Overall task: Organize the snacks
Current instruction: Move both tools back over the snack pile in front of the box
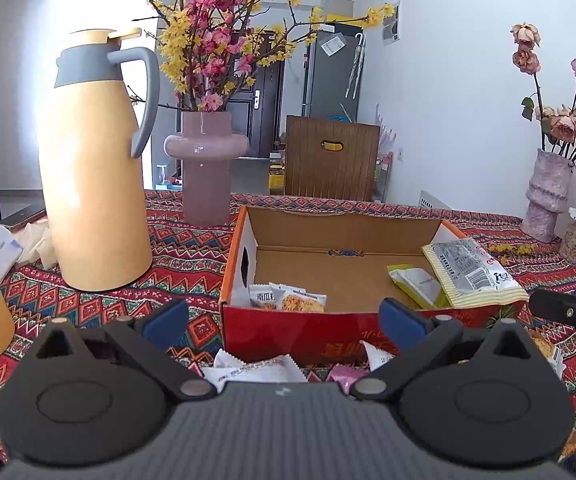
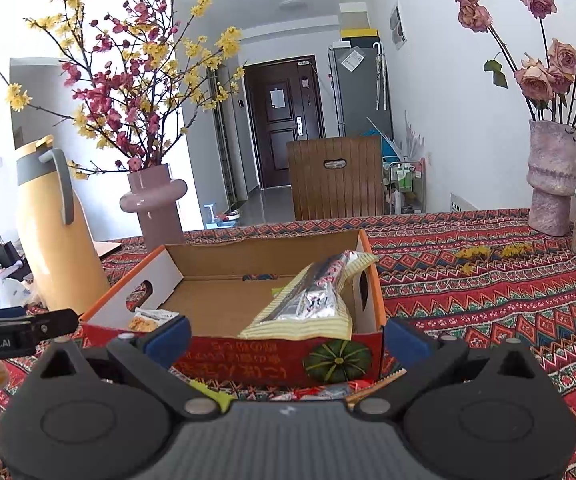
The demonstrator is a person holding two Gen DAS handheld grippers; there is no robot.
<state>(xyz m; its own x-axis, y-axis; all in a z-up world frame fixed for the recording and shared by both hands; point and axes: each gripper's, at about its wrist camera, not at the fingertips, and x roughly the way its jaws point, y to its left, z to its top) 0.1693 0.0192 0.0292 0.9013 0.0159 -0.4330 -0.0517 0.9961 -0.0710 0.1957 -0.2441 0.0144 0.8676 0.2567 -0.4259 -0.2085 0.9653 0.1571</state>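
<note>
Left gripper: mine, wide open, empty.
Right gripper: wide open, empty.
Risk: striped packet overhangs box front; a nudge could tip it out.
Thermos: near, knockable.

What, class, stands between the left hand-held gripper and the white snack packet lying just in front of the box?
Nothing visible does. The left hand-held gripper is open, and the white snack packet lies on the tablecloth just below it. The cardboard box stands behind the packet, not in the way.

Matt corrugated cardboard box, crinkled glossy foil snack packet, woven patterned tablecloth, glossy ceramic vase
</note>
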